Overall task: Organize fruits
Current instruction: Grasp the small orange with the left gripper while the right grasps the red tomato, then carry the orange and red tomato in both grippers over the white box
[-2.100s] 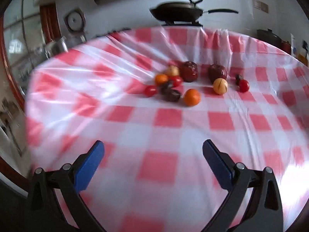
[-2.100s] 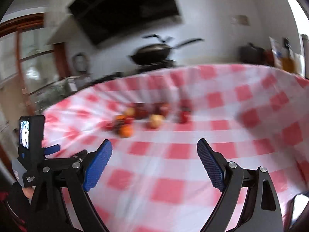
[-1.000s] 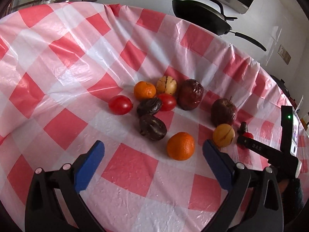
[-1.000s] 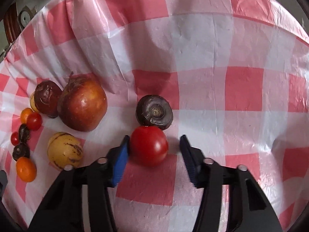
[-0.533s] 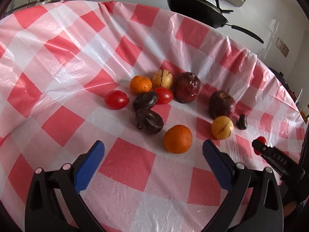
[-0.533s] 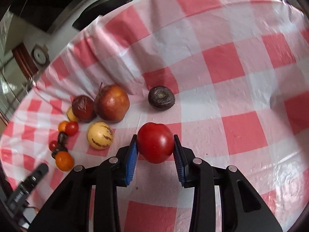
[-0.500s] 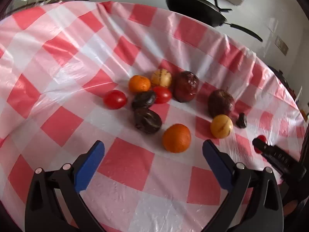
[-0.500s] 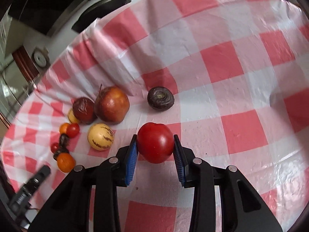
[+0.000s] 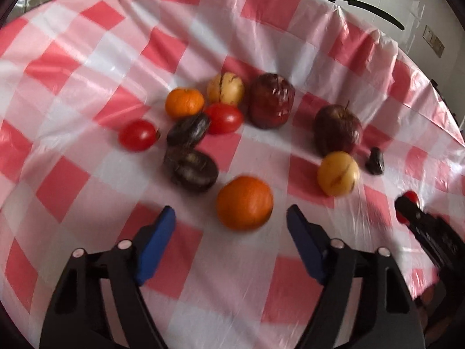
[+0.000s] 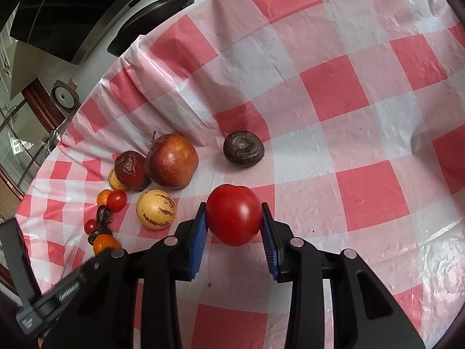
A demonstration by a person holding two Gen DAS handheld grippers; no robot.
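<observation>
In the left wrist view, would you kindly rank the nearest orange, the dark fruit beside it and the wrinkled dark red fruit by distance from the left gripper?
1. Nearest orange, just ahead of the closing left gripper.
2. Dark fruit, ahead-left.
3. Wrinkled dark red fruit, far behind.

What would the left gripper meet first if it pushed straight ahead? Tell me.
Most likely the nearest orange, lying on the cloth just ahead of the left gripper, whose closing fingers do not yet touch it. Depth is hard to judge through the fisheye.
</observation>
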